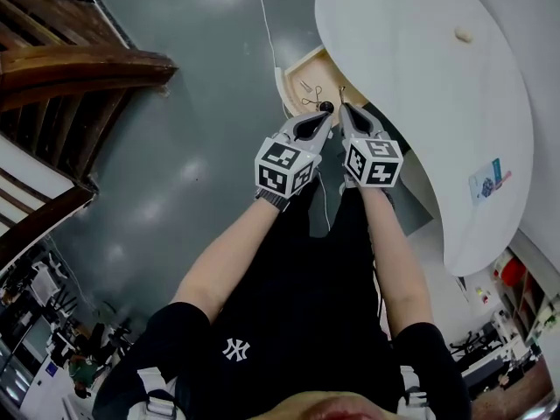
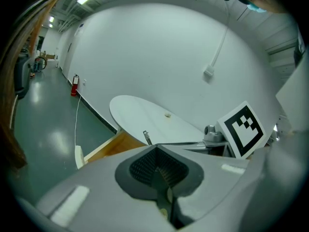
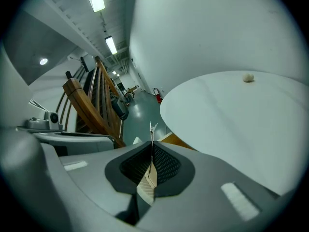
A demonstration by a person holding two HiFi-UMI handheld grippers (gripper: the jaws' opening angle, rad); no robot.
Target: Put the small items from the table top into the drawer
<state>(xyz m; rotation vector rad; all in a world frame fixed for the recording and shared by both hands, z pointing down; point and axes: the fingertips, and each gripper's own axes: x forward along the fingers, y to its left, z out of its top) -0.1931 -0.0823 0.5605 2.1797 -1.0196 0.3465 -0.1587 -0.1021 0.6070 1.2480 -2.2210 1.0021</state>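
The wooden drawer (image 1: 296, 70) stands open under the edge of the white table top (image 1: 420, 86), with a few small wire items lying in it. Both grippers are side by side above its front. My left gripper (image 1: 325, 112) is shut, and a small metal piece (image 2: 146, 137) sticks out at its tips. My right gripper (image 1: 342, 108) is shut on a thin pale ribbed strip (image 3: 150, 177), whose white point pokes out past the tips. A small beige lump (image 1: 464, 35) lies far back on the table; it is also in the left gripper view (image 2: 167, 114) and the right gripper view (image 3: 248, 78).
A coloured card (image 1: 488, 180) lies near the table's right edge. A wooden stair rail (image 1: 79, 68) stands to the left on the grey floor. A white cable (image 1: 267, 24) runs along the floor to the drawer. A red fire extinguisher (image 2: 74, 85) stands by the far wall.
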